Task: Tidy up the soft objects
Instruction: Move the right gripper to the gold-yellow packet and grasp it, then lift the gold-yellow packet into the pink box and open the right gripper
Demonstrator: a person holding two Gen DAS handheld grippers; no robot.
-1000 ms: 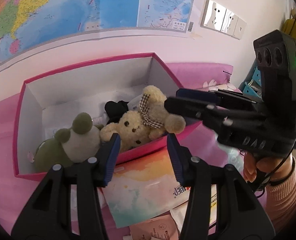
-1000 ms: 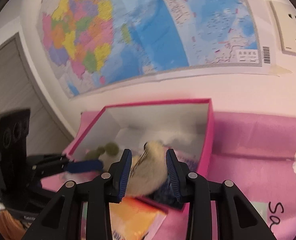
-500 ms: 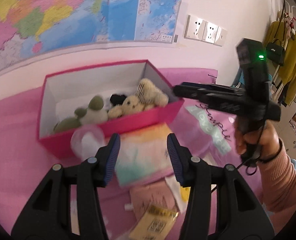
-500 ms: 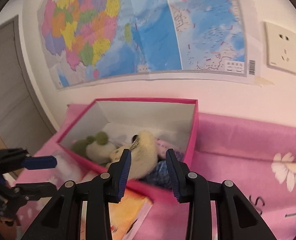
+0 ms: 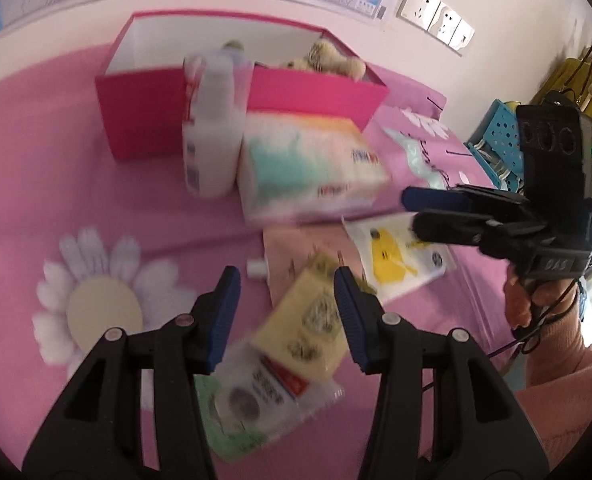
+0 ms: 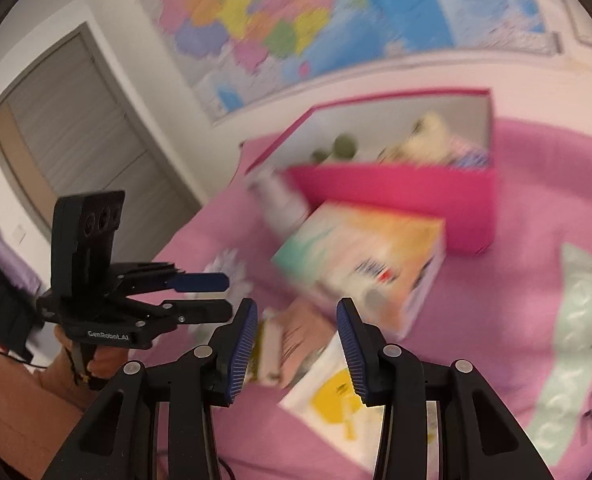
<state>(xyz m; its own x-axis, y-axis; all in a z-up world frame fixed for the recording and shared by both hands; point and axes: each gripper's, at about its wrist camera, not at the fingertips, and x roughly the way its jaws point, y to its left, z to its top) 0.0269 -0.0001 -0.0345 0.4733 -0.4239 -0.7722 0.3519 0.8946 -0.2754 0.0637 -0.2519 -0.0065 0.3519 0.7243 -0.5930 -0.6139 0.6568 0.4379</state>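
A tan teddy bear (image 5: 328,60) (image 6: 428,136) and a green plush (image 6: 344,146) lie inside the pink box (image 5: 316,96) (image 6: 396,196) on the pink bedsheet. My left gripper (image 5: 286,312) (image 6: 228,296) is open above a yellow packet (image 5: 312,332), with nothing between its pads. My right gripper (image 6: 296,344) (image 5: 410,212) hangs over a pink packet (image 6: 300,332) and a white-and-yellow packet (image 6: 336,400). Its jaws are opening and hold nothing. Both views are blurred by motion.
A colourful tissue pack (image 5: 308,164) (image 6: 360,264) and a white wrapped roll (image 5: 212,128) stand against the box's front wall. A green-and-white packet (image 5: 248,404) lies near the left gripper. A blue basket (image 5: 496,140) stands at the far right, and a map hangs on the wall.
The right gripper let go of the teddy bear, which stays in the box. Both grippers drew back from the box and dropped toward the flat packets on the sheet.
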